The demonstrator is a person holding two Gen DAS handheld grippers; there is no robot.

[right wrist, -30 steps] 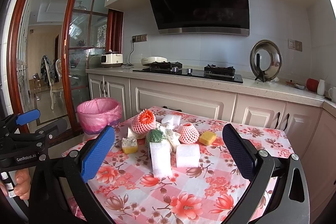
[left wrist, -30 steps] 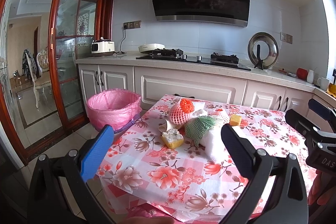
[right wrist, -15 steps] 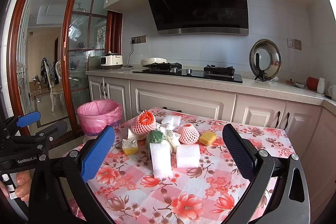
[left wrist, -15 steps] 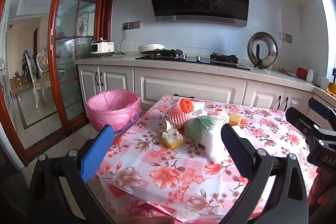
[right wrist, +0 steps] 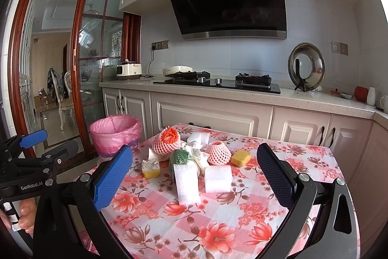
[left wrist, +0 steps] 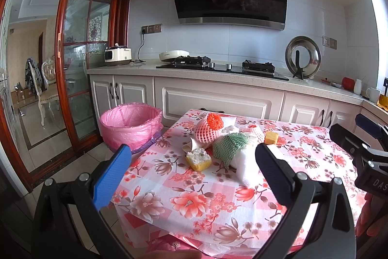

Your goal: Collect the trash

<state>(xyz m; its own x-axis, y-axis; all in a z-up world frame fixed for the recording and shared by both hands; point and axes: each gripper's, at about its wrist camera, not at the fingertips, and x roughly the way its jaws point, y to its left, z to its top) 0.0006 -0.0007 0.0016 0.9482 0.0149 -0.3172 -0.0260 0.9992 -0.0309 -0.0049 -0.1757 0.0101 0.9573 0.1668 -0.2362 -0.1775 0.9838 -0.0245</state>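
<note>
1. My left gripper (left wrist: 191, 169) hangs above the near edge of the table (left wrist: 194, 210), jaws spread wide and holding nothing; it sits where it was a second ago.
2. My right gripper (right wrist: 194, 171) is likewise released and empty, and its view has barely shifted since the earlier frames.
3. The trash lies untouched in a cluster mid-table: a pink foam net with orange inside (right wrist: 167, 141), a green net (right wrist: 179, 155), a second pink net (right wrist: 218, 152), two white foam blocks (right wrist: 186, 183) and two yellow sponges (right wrist: 150, 168) (one topped with white crumbs).
4. The pink-lined bin (left wrist: 131, 124) stands on the floor just beside the table's left corner, as before.
</note>
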